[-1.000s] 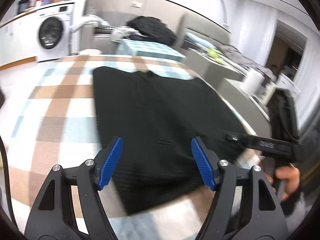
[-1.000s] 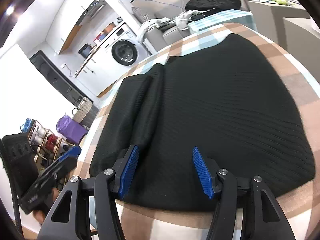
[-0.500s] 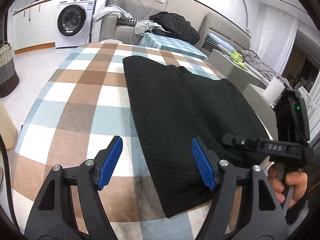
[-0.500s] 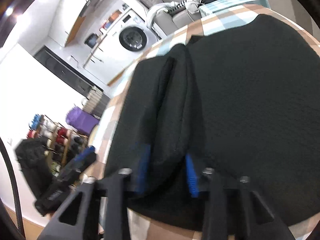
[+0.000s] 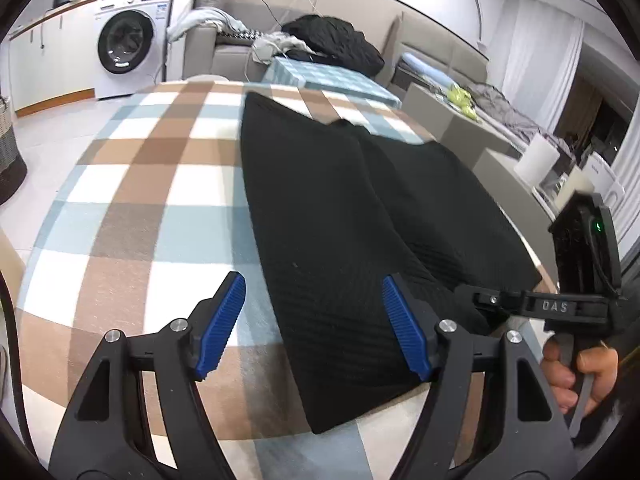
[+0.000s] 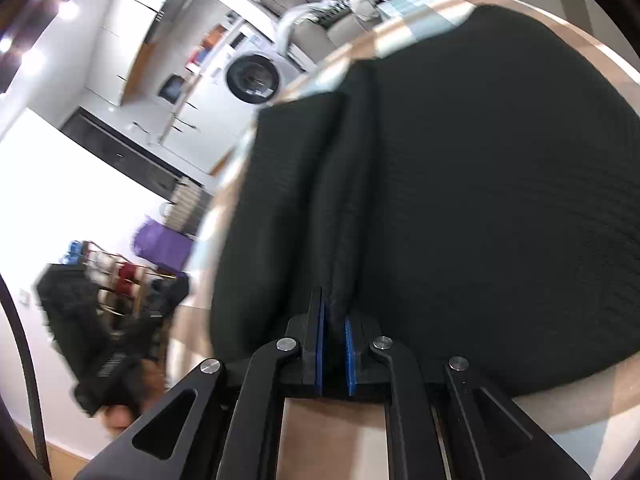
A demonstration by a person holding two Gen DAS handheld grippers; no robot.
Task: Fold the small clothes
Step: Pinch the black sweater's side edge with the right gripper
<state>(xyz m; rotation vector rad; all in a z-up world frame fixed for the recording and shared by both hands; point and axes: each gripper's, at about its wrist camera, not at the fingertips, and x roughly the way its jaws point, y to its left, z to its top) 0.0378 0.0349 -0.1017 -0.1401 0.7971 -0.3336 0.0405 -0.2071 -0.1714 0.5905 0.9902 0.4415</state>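
A black ribbed knit garment point(image 5: 340, 220) lies flat on the checked tablecloth point(image 5: 140, 184), with a lengthwise fold ridge down its middle. My left gripper point(image 5: 312, 324) is open, its blue pads straddling the garment's near left edge just above the cloth. My right gripper point(image 6: 332, 320) is shut on a raised pleat of the black garment point(image 6: 480, 200) at its near hem. The right gripper also shows in the left wrist view point(image 5: 476, 300) at the garment's near right side, held by a hand.
The table edge point(image 5: 532, 208) runs along the right. A white paper roll point(image 5: 536, 160) stands beyond it. A washing machine point(image 5: 128, 44), a sofa with a dark pile of clothes point(image 5: 336, 40) and a laundry basket point(image 5: 8, 160) stand further off.
My right gripper has closed from open onto a pinch of the garment's hem fold. My left gripper has shifted left, off the garment's middle to its left edge, still open.
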